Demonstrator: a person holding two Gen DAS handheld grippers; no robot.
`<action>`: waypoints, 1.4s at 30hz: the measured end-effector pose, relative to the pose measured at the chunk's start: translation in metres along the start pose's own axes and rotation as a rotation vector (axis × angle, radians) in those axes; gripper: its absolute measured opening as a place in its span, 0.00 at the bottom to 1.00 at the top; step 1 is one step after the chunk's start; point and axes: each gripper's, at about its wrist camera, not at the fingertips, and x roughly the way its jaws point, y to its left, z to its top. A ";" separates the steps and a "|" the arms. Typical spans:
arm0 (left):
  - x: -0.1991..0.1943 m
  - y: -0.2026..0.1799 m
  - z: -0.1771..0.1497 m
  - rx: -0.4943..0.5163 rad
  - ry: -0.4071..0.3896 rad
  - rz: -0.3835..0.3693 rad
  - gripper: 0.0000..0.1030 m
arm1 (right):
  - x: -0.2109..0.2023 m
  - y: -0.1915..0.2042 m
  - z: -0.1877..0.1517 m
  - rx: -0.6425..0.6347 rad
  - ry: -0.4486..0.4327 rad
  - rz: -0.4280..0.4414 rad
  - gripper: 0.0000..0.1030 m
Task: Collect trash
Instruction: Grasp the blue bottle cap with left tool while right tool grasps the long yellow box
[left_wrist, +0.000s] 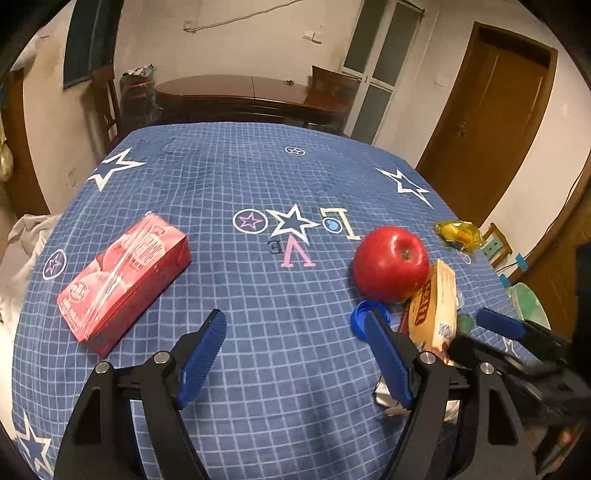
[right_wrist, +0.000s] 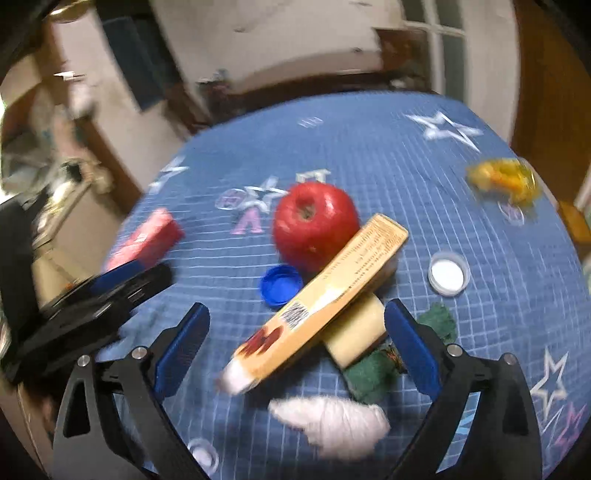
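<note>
Blue star tablecloth (left_wrist: 258, 302) reads "LOVE"; both tools, left (left_wrist: 295, 358) and right (right_wrist: 297, 343), gape wide; carton (right_wrist: 321, 295) print blurred.

Red apple (left_wrist: 390, 263), blue cap (right_wrist: 279, 285), blue checked tablecloth (left_wrist: 258, 177) w/ stars.

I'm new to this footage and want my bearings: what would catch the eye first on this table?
The bright red apple near the middle of the blue checked tablecloth stands out first, with a yellow carton leaning against it and a blue bottle cap beside it. Off to the left lies a red box. Both tongs, left and right, are open and empty.
</note>
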 end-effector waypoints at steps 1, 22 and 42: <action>-0.001 0.003 -0.003 -0.004 0.001 -0.011 0.76 | 0.007 0.000 0.001 0.011 -0.001 -0.036 0.89; 0.031 -0.055 -0.021 0.215 0.057 -0.051 0.77 | -0.087 -0.075 -0.002 0.152 -0.196 0.249 0.24; 0.105 -0.111 -0.026 0.342 0.094 0.020 0.60 | -0.098 -0.173 -0.074 -0.031 -0.056 0.017 0.26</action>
